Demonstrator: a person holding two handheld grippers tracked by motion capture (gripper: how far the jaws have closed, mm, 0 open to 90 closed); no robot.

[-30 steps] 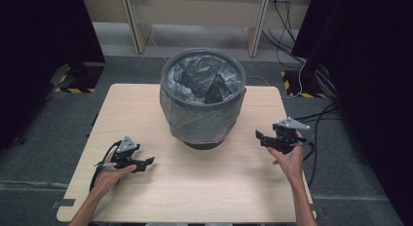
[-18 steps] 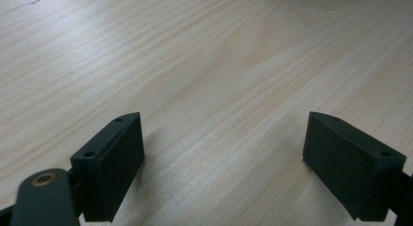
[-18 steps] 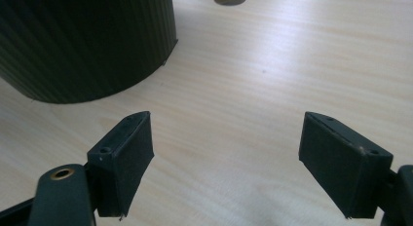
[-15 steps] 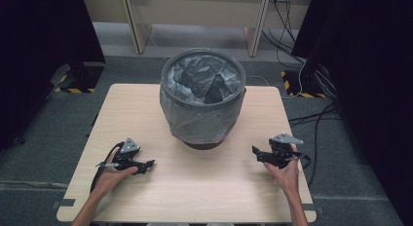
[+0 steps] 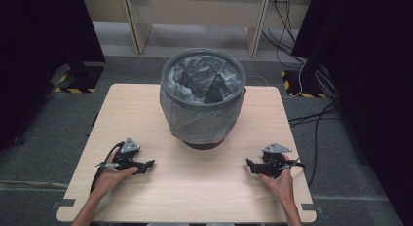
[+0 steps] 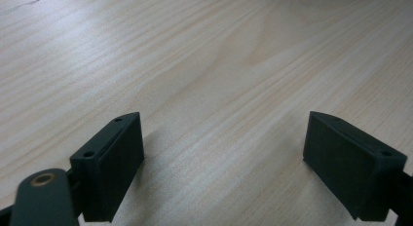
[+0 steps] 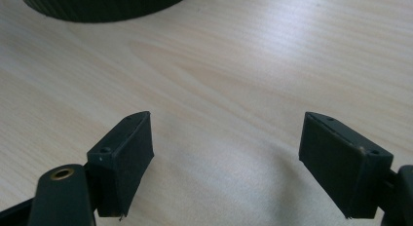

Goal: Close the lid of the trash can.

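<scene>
Your left tool [image 5: 146, 164] rests low on the worktop [image 5: 195, 197] at its near left, with your hand wrapped around it from behind and its tips pointing toward the middle of the wood. In the left gripper view its two black jaws stand wide apart over bare pale grain, with nothing between them. Your right tool [image 5: 249, 165] sits at the near right, mirrored, tips pointing inward. In the right gripper view its jaws are likewise spread wide over bare wood, and the dark base of the bin [image 7: 102, 4] shows at the top edge, well beyond them. The bin [image 5: 202, 102] stands upright at the middle of the worktop, toward the far side, between your two tools and apart from both. A thin grey liner bag [image 5: 199, 119] is draped over its rim and down its outer wall, with crumpled folds inside.
</scene>
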